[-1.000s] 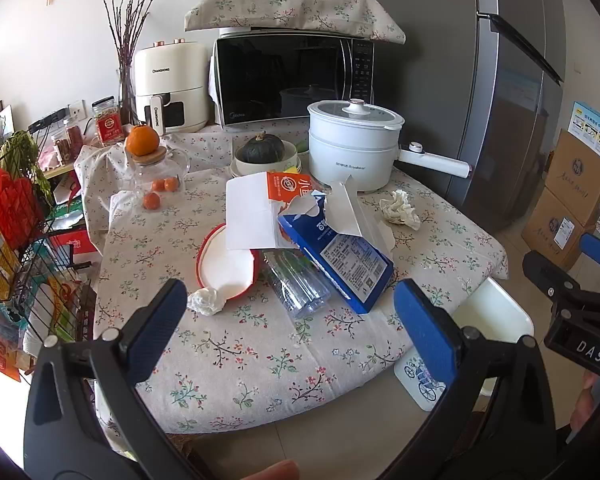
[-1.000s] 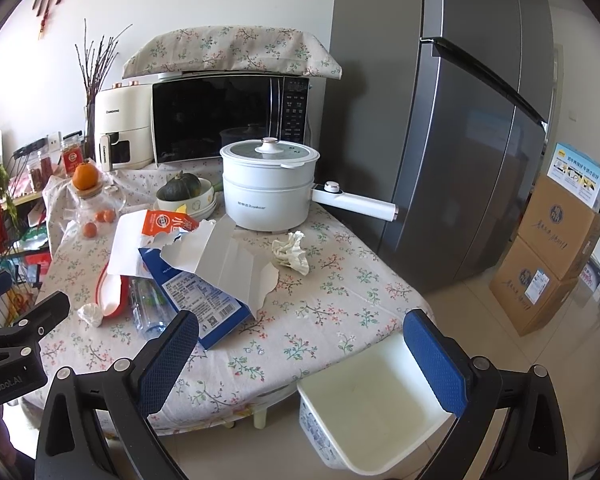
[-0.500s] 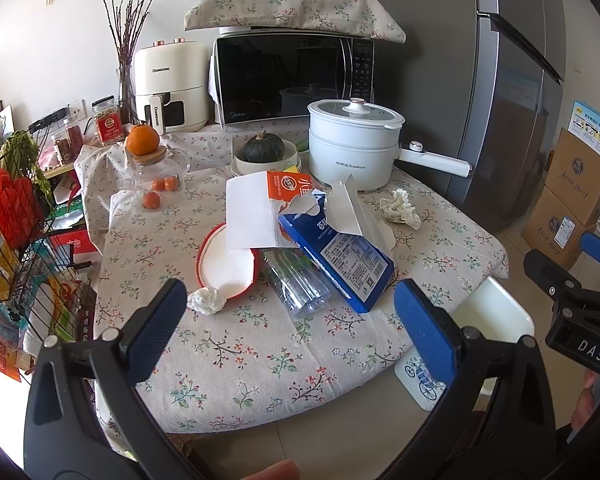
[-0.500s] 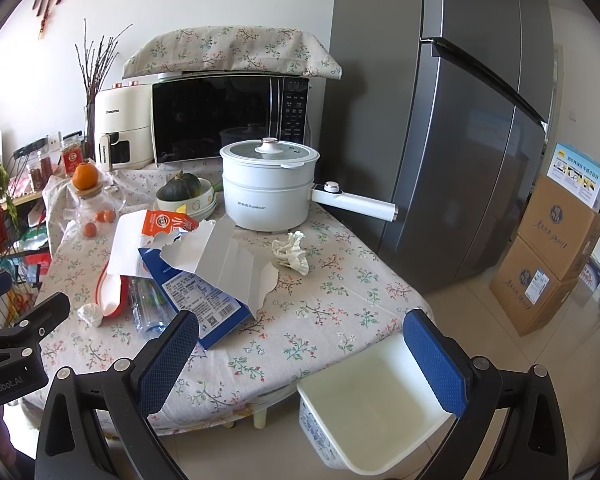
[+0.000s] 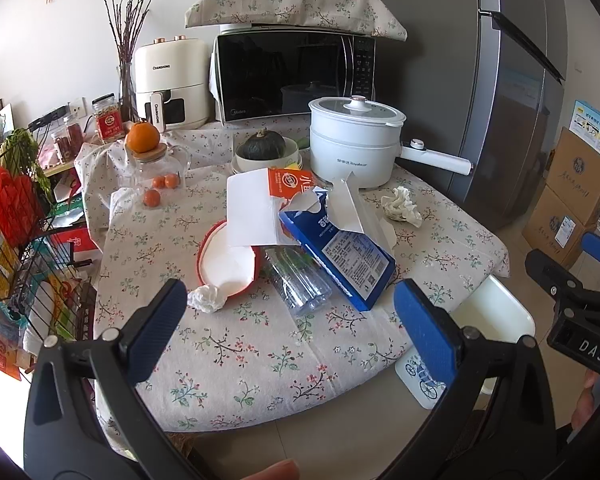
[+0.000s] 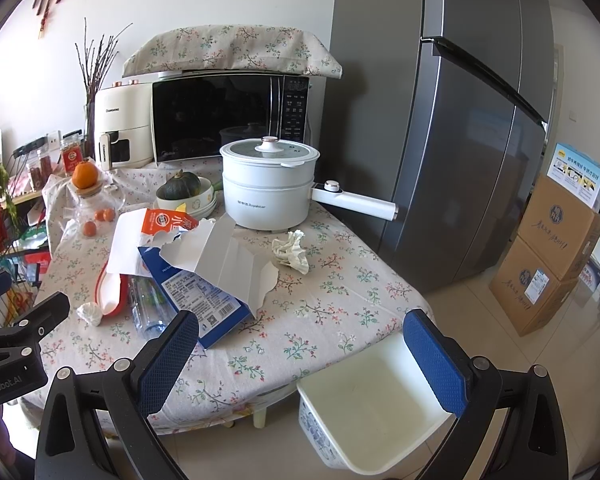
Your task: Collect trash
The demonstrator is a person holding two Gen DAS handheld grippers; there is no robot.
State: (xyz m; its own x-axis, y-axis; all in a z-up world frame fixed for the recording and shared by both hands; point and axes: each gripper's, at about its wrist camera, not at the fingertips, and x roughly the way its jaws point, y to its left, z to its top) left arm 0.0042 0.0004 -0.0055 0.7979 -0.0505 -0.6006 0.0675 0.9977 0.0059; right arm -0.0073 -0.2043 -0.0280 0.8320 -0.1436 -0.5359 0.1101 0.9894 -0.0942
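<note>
Left gripper (image 5: 290,320): you hold it short of the worktop's near edge, jaws spread wide, nothing between them.
Right gripper (image 6: 300,354): you hold it off the worktop's near right corner, jaws spread wide and empty; the white bin shows between them.
Worktop (image 5: 260,356): covered with a floral cloth; your trash lies in a heap at its middle.
Blue carton (image 5: 340,256): torn open, lying flat at the heap's right, its white flap (image 6: 228,264) folded up.
Orange-and-white carton (image 5: 260,204): torn, leaning over the red-rimmed lid (image 5: 226,262).
Clear plastic bottle (image 5: 300,282): on its side, between the lid and the blue carton, partly under both cartons.
Small crumpled tissue (image 5: 206,298): touching the lid's near edge.
Larger crumpled tissue (image 5: 400,206): apart from the heap, in front of the white pot (image 5: 356,140).
White bin (image 6: 376,396): on the floor by the worktop's near right corner, open side up.
</note>
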